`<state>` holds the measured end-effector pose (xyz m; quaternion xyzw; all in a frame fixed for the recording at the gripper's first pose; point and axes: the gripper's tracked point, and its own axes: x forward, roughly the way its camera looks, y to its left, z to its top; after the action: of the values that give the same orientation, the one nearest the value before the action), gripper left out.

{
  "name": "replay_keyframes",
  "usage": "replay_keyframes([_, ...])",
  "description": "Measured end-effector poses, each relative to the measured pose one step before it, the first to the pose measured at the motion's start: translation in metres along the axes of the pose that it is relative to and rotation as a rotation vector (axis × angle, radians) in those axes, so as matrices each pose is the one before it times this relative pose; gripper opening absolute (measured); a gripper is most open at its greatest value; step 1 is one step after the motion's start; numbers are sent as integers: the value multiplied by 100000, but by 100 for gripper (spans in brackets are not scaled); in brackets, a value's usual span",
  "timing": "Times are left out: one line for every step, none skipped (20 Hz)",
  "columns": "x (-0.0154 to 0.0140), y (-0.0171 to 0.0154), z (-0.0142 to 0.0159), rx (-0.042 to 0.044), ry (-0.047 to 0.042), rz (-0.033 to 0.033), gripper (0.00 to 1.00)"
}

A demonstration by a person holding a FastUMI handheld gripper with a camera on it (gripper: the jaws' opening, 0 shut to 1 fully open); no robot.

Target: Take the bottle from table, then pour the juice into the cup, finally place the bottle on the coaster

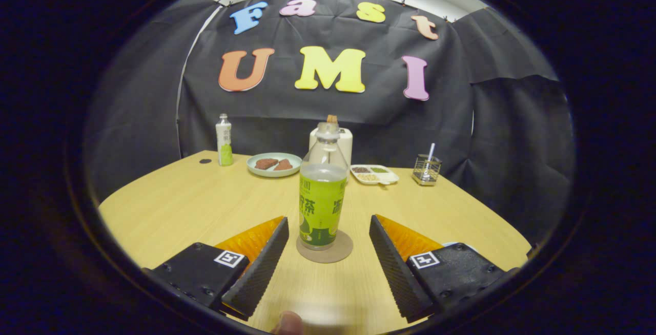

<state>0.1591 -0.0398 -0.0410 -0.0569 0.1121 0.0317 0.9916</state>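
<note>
Bottle (322, 191) part-full of juice upright on coaster (325, 251), between spread gripper (328, 227) fingers, untouched.

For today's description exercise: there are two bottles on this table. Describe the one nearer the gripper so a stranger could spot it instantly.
On the wooden table, look just ahead of the open gripper. The bottle stands upright on a round coaster, touching neither finger. Unlike the small bottle far back, it wears a broad green label.
</note>
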Motion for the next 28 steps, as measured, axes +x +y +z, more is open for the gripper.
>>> replay_keyframes([-1225, -222, 712, 9, -1920, -152, 100])
replay_keyframes([-1310, -382, 806, -246, -2156, -328, 100])
replay_keyframes([-1348, -316, 868, 8, -2165, -142, 100])
replay_keyframes([-1225, -136, 806, 682, -1788, 66, 100])
replay_keyframes([-1187, 5, 746, 1017, -1266, 205, 100])
replay_keyframes([-1127, 135, 563, 1343, -1172, 491, 100])
replay_keyframes([-934, 516, 627, 677, -942, 1572, 100])
replay_keyframes([-734, 520, 289, -25, -636, 1573, 100])
replay_keyframes([-725, 267, 218, -478, -179, 472, 100])
replay_keyframes([-609, 101, 45, -482, -458, -72, 100])
replay_keyframes([-494, 228, 161, 119, -388, -104, 100])
replay_keyframes([-272, 370, -150, 849, 17, 324, 100])
replay_keyframes([-249, 419, -197, 865, 764, 561, 100])
replay_keyframes([-444, 508, -380, 414, 512, 518, 100])
replay_keyframes([-368, 215, 83, -156, -409, 215, 100])
replay_keyframes([-253, 61, 97, -242, -501, -359, 100])
replay_keyframes([-407, 71, 110, 24, -296, -282, 100])
replay_keyframes([-290, 231, 118, 367, -572, 229, 100])
replay_keyframes([-372, 233, 291, 571, -651, 575, 100])
replay_keyframes([-459, 176, 283, 490, -877, 730, 100])
replay_keyframes([-420, 181, 388, 331, -1161, 467, 100])
replay_keyframes([-271, -14, 409, -23, -1048, 419, 100])
replay_keyframes([-353, -43, 195, 0, -423, 216, 100])
replay_keyframes([-278, -111, 100, 243, -373, 112, 100])
replay_keyframes([-300, -129, 234, 405, -672, -168, 100])
replay_keyframes([-65, -165, 107, 171, -455, -278, 100])
replay_keyframes([-164, -192, 215, 192, -281, -289, 100])
replay_keyframes([-37, -156, 12, 195, -71, -216, 100])
